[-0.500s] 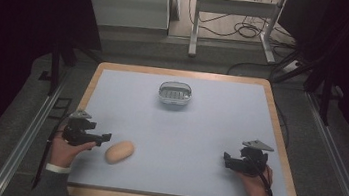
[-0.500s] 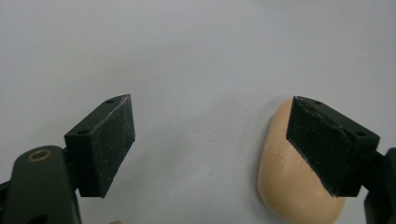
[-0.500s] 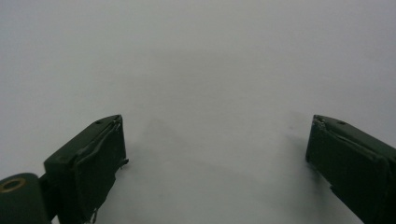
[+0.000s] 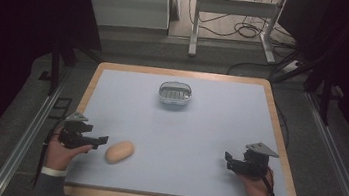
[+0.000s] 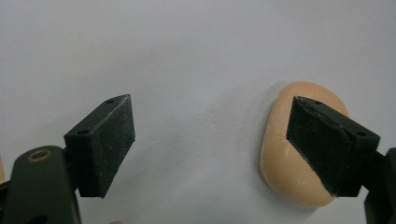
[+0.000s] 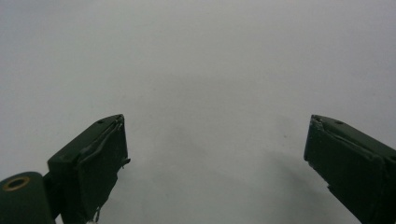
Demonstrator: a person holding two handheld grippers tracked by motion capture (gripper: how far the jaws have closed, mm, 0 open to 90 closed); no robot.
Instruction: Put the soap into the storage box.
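Pale blue bench [image 4: 206,147], matte, wood-edged. Far centre: small oval soap dish [image 4: 175,94], grey, ribbed inside, empty. Left gripper [image 4: 98,140] wide open, holding nothing, just beside smooth tan rounded soap bar [image 4: 119,151], ungrasped. Right gripper [image 4: 228,160] wide open over bare bench. Apparently nothing moved yet; grasp and placement left.

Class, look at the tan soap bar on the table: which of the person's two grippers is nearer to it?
Left. The left gripper sits just beside the soap bar, jaws open, bar off to one side. The right gripper is far across the table, also open.
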